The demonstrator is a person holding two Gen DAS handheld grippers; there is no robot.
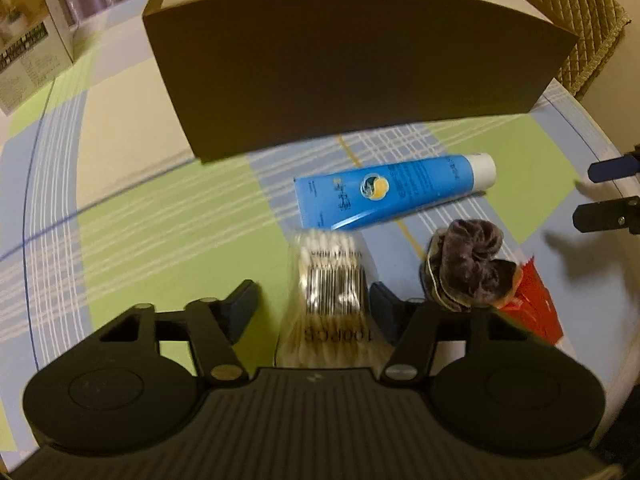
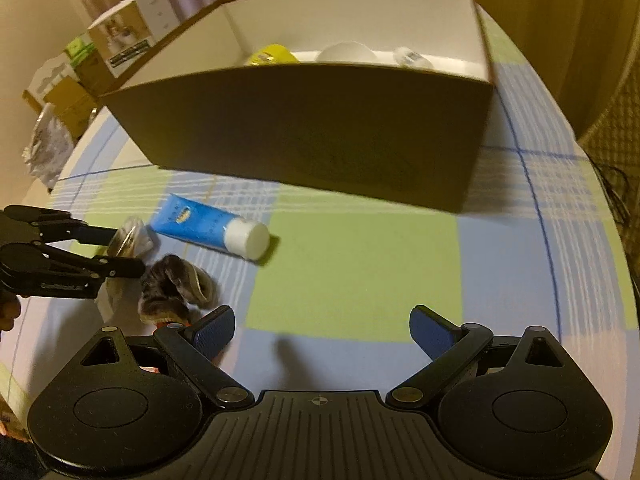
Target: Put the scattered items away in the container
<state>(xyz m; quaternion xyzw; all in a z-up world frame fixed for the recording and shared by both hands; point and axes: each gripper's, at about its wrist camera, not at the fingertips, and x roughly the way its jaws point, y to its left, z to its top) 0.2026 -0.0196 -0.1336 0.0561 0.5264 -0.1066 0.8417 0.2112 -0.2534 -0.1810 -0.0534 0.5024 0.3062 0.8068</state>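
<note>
A clear pack of cotton swabs (image 1: 330,280) lies on the checked tablecloth between the fingers of my left gripper (image 1: 316,300), which is open around it. In the right wrist view the pack (image 2: 132,240) sits between those fingers. A blue tube with a white cap (image 1: 390,190) (image 2: 212,228) lies beyond it. A brown scrunchie (image 1: 466,266) (image 2: 176,284) and a red packet (image 1: 534,306) lie to the right. The brown cardboard box (image 1: 352,60) (image 2: 320,128) stands behind and holds a yellow item (image 2: 272,56) and white items. My right gripper (image 2: 322,332) is open and empty over the cloth.
Printed cartons (image 1: 28,40) (image 2: 128,36) stand at the far left beyond the table edge. A quilted chair back (image 1: 580,24) rises behind the box at right. A crumpled bag (image 2: 48,148) lies by the table's left edge.
</note>
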